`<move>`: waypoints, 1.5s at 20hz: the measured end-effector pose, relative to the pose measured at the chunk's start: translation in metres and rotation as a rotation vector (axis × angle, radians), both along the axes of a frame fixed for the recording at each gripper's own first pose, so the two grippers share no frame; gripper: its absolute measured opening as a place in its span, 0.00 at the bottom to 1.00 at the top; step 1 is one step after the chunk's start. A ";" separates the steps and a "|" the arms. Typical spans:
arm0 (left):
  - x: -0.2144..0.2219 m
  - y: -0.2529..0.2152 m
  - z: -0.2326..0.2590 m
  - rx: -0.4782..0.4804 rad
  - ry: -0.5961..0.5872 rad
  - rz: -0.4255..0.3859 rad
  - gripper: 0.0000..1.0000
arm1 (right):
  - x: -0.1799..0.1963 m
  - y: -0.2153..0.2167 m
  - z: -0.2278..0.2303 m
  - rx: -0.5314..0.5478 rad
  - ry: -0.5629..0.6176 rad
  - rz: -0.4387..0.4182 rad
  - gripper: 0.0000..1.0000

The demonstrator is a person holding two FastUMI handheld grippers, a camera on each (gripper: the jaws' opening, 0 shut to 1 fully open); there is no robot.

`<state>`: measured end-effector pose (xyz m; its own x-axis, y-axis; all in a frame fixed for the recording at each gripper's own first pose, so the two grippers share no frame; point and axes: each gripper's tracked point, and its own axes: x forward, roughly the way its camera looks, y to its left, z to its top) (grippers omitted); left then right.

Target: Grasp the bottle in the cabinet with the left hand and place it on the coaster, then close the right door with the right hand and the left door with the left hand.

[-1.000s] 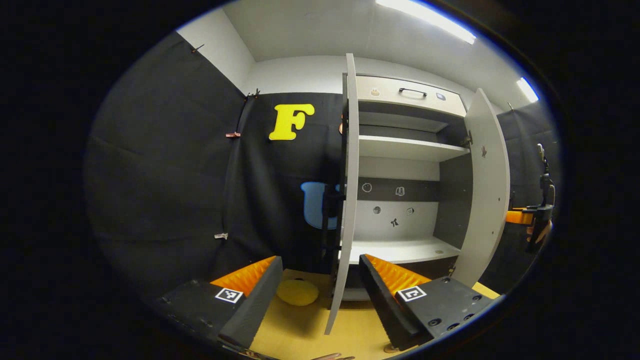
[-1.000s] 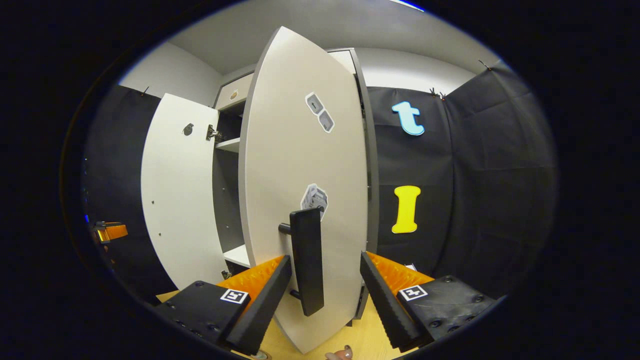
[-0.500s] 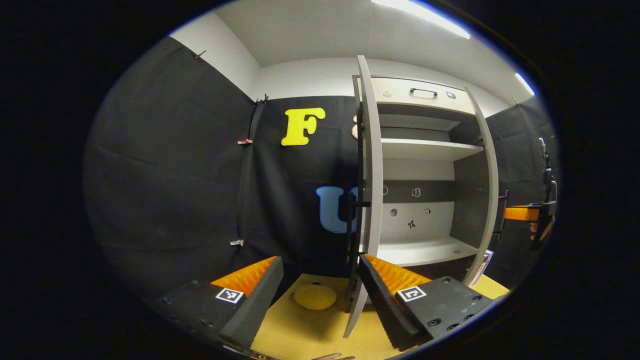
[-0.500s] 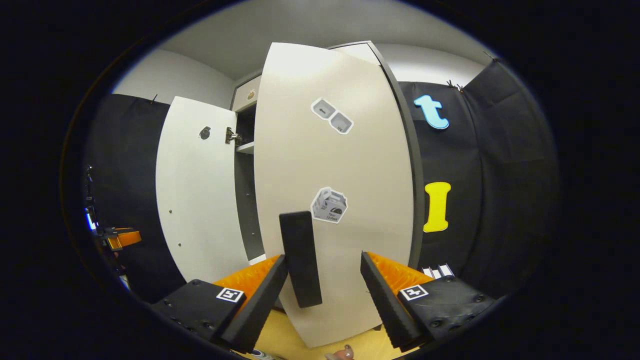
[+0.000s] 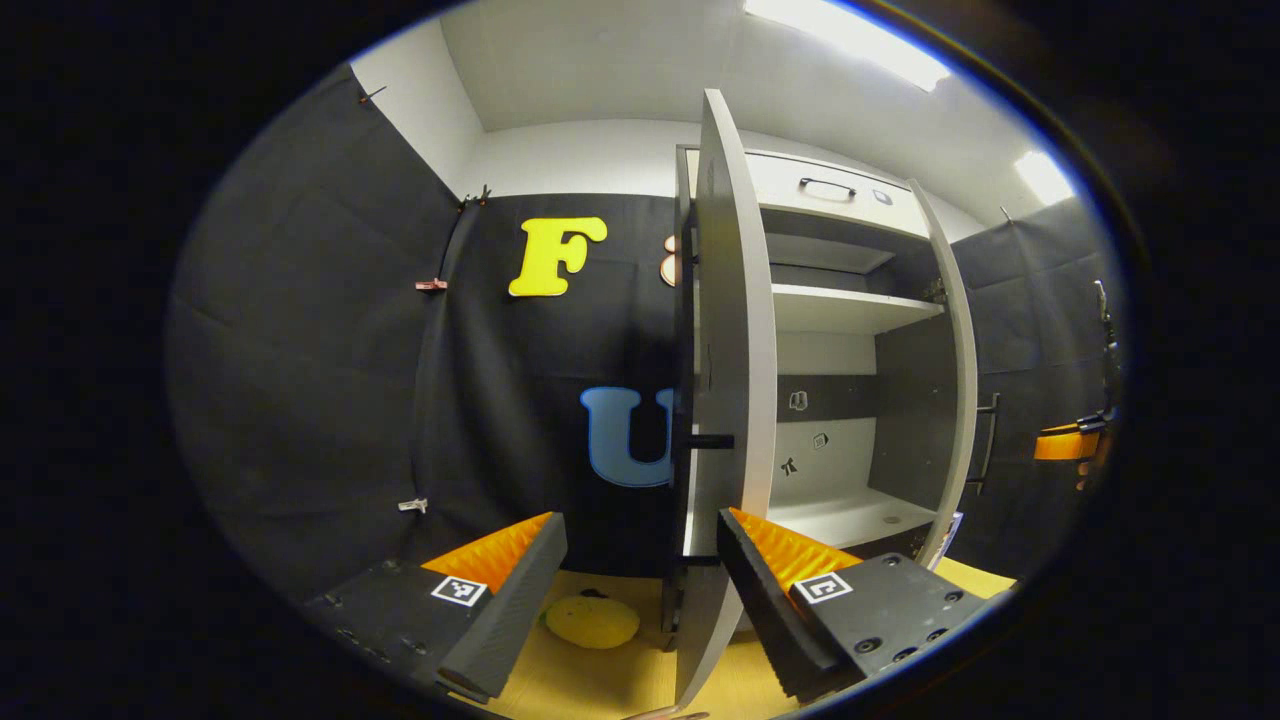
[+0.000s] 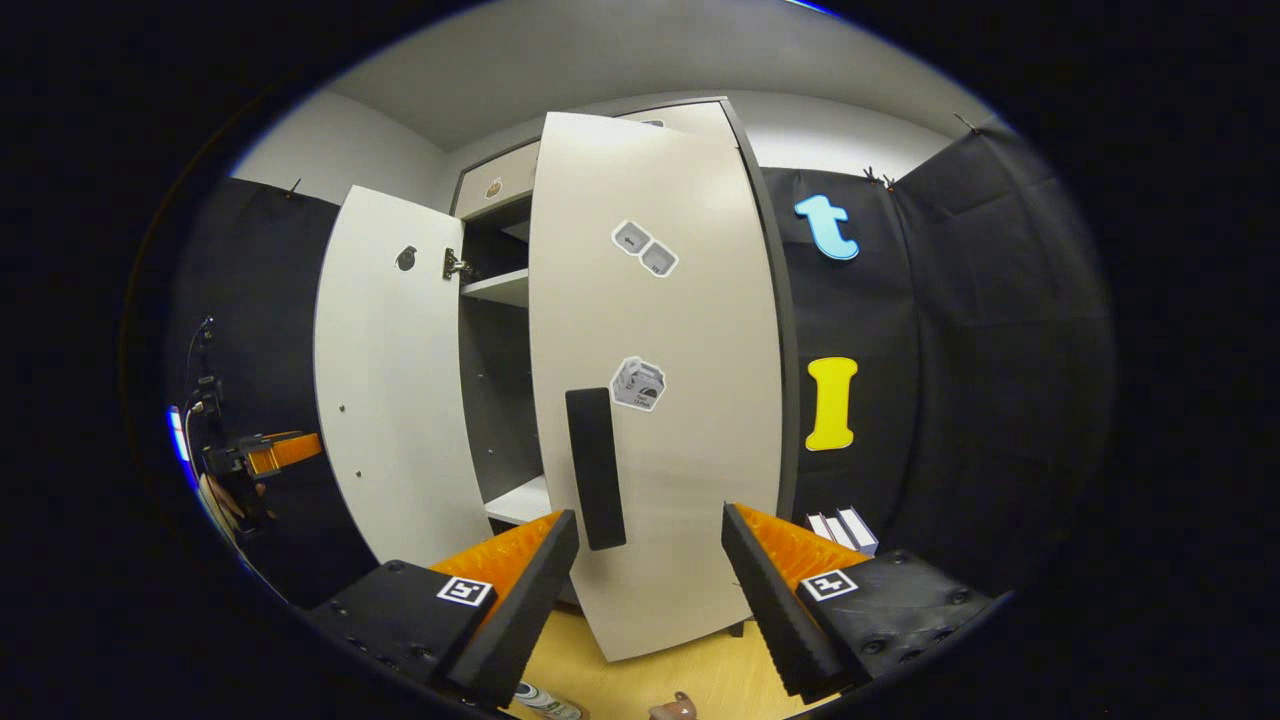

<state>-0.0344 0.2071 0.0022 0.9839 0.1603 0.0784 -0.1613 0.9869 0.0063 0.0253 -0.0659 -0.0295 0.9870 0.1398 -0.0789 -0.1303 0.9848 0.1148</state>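
Your left tongs gape empty by the left door's edge, and your right tongs gape empty before the right door's handle.

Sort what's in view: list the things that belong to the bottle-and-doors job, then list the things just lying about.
For the job:
- right door, part open
- its handle
- left door, open
- cabinet
- left gripper, open
- right gripper, open

Just lying about:
- yellow round thing on the table
- white boxes
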 end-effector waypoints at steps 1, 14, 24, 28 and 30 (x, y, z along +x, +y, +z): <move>0.004 -0.002 0.000 -0.001 -0.001 -0.017 0.95 | -0.004 -0.001 0.000 -0.005 0.001 -0.014 0.96; 0.027 -0.060 0.005 0.032 0.012 -0.231 0.93 | -0.002 0.021 -0.006 -0.033 0.020 -0.021 0.96; 0.079 -0.131 -0.007 0.000 0.019 -0.373 0.93 | 0.011 0.005 -0.009 -0.033 0.024 -0.028 0.96; 0.072 -0.141 -0.019 0.033 0.057 -0.395 0.94 | 0.007 0.003 -0.007 -0.045 0.015 -0.028 0.96; 0.070 -0.145 -0.018 0.048 0.058 -0.400 0.95 | 0.009 0.001 -0.009 -0.037 0.021 -0.030 0.96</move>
